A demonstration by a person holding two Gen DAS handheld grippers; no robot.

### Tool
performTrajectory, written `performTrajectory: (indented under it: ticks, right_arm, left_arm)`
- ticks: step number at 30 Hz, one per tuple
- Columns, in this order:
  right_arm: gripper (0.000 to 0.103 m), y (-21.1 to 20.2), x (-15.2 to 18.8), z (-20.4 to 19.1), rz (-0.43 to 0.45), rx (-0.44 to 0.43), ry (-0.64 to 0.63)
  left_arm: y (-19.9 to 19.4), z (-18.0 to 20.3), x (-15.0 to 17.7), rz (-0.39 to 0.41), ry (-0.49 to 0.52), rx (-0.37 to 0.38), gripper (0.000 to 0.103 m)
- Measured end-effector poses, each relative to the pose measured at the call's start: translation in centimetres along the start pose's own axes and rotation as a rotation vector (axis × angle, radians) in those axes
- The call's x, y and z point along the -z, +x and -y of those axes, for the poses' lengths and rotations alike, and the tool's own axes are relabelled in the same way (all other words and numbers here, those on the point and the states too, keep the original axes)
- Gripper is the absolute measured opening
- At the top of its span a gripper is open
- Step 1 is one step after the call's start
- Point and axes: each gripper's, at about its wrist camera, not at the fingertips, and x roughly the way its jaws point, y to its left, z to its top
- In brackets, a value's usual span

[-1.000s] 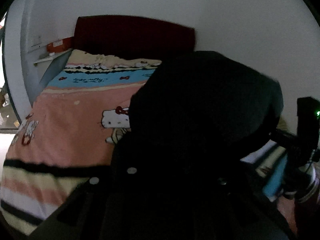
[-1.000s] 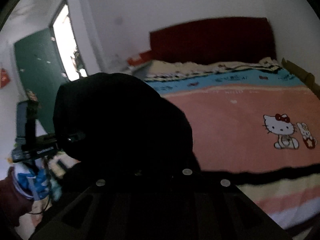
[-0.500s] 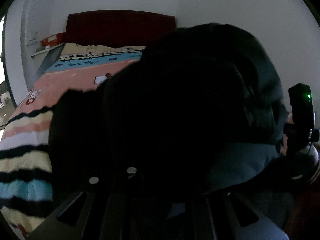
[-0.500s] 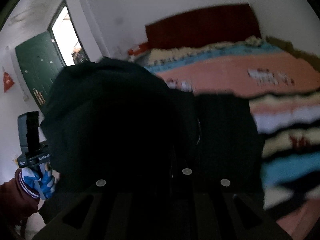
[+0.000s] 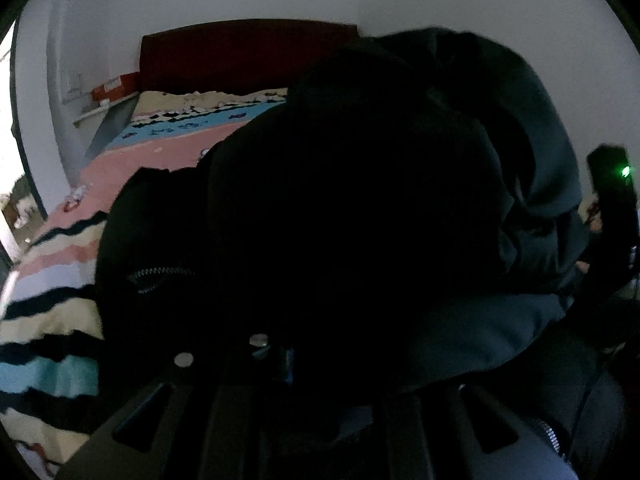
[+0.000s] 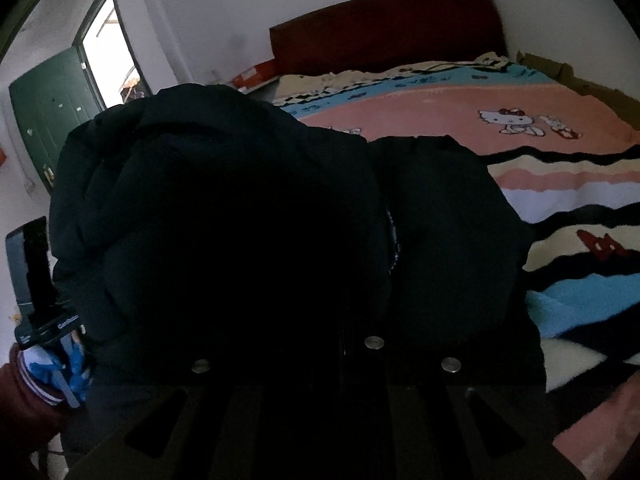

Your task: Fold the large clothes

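Observation:
A bulky black padded jacket (image 5: 360,200) fills the left wrist view, and its lower part rests on the striped bed blanket (image 5: 60,280). It bunches over my left gripper (image 5: 296,344) and hides the fingertips; the jaws are opening slightly with jacket cloth still between them. The right wrist view shows the same jacket (image 6: 240,220) heaped over my right gripper (image 6: 360,320), which is shut on it with its fingertips hidden. A zipper (image 6: 394,240) runs down the jacket front. At the left edge of that view a gloved hand (image 6: 52,372) holds the left gripper's body.
The bed carries a pink cartoon-cat blanket (image 6: 520,120) with wavy stripes near its foot. A dark red headboard (image 6: 384,28) stands against the white wall. A green door (image 6: 44,112) is at the far left, and cardboard (image 6: 580,84) lines the bed's right side.
Both grippers moved forward and down toward the bed with the jacket. The jacket, first held up in the air, now spreads onto the striped end of the blanket.

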Motion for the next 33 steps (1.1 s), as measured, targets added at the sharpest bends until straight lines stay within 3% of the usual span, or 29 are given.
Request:
performTrajectory:
  ticks: [4, 7, 9, 10, 11, 13, 14, 20, 22, 26, 33]
  right_arm:
    - [0.012, 0.0, -0.3, -1.5, -0.007, 0.074, -0.067]
    - [0.013, -0.6, 0.0, -1.5, -0.002, 0.077, -0.064]
    - [0.015, -1.5, 0.5, -1.7, 0.001, 0.078, -0.063]
    - [0.016, -1.8, 0.8, -2.0, -0.001, 0.085, -0.076]
    - [0.02, -1.9, 0.9, -2.1, -0.005, 0.092, -0.084]
    - [0.041, -2.4, 1.5, -2.3, -0.022, 0.104, -0.09]
    - [0.058, -2.6, 1.8, -2.3, -0.028, 0.108, -0.086]
    - [0.059, -4.9, 3.0, -0.7, -0.051, 0.104, -0.02]
    - [0.059, -6.1, 2.4, -0.4, -0.039, 0.107, -0.008]
    - [0.059, -7.4, -1.4, -1.1, 0.007, 0.112, -0.033]
    - [0.059, -4.6, -10.8, -3.5, 0.066, 0.091, -0.083]
  left_arm:
    - [-0.4, 0.7, -0.7, -0.01, 0.035, -0.066, 0.017]
    - [-1.1, 0.8, -0.1, -0.005, 0.054, -0.091, 0.02]
    - [-1.7, 1.4, 0.8, -0.007, 0.099, -0.118, 0.024]
    - [-1.9, 1.6, 1.2, -0.011, 0.119, -0.134, 0.032]
    - [-2.2, 1.9, 1.5, -0.012, 0.129, -0.146, 0.043]
    - [-2.9, 1.8, 2.2, -0.012, 0.113, -0.15, 0.057]
    - [-3.4, 1.4, 2.5, -0.016, 0.095, -0.143, 0.058]
    - [-5.7, -1.4, 3.8, -0.055, -0.011, -0.111, 0.058]
    - [-6.5, -2.9, 2.8, -0.05, -0.073, -0.095, 0.058]
    - [-6.9, -6.2, -2.6, -0.007, -0.2, -0.073, 0.058]
    - [-3.5, -7.0, -11.5, 0.034, -0.215, -0.072, 0.058]
